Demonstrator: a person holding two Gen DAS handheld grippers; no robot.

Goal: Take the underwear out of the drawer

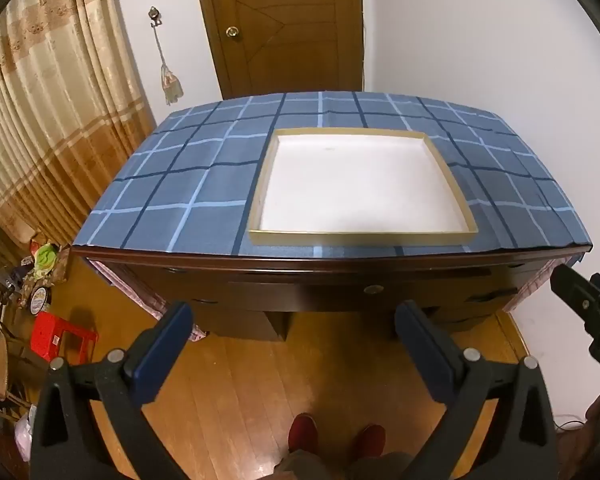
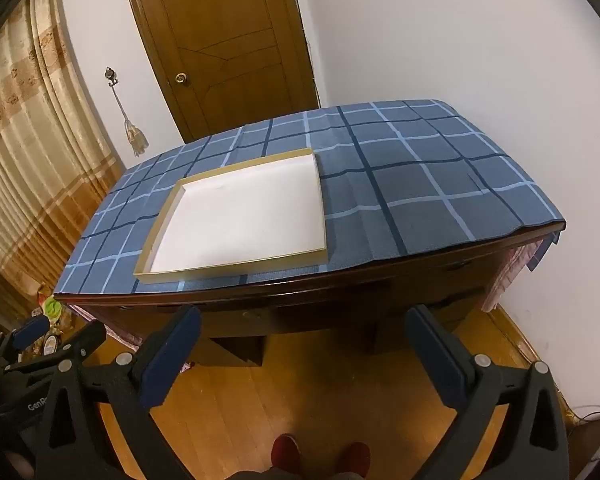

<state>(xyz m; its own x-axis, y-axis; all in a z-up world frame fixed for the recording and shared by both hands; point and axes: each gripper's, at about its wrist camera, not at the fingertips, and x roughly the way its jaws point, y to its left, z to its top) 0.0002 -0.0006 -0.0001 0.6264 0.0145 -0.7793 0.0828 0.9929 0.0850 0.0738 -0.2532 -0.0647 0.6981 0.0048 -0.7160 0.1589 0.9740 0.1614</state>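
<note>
The person stands back from the dark wooden desk, red slippers on the plank floor, with both tools tipped down toward its front. The left gripper has its blue-padded fingers spread wide with nothing between them, and the right gripper is spread just as wide and empty, which reads as a ready stance before any reach. The centre drawer with its round brass knob looks shut, so the underwear is out of sight, presumably inside. On the blue checked tablecloth sits a shallow, white-lined, gold-rimmed tray, empty and set near the front edge, likely there to receive the garment once it is out.
</note>
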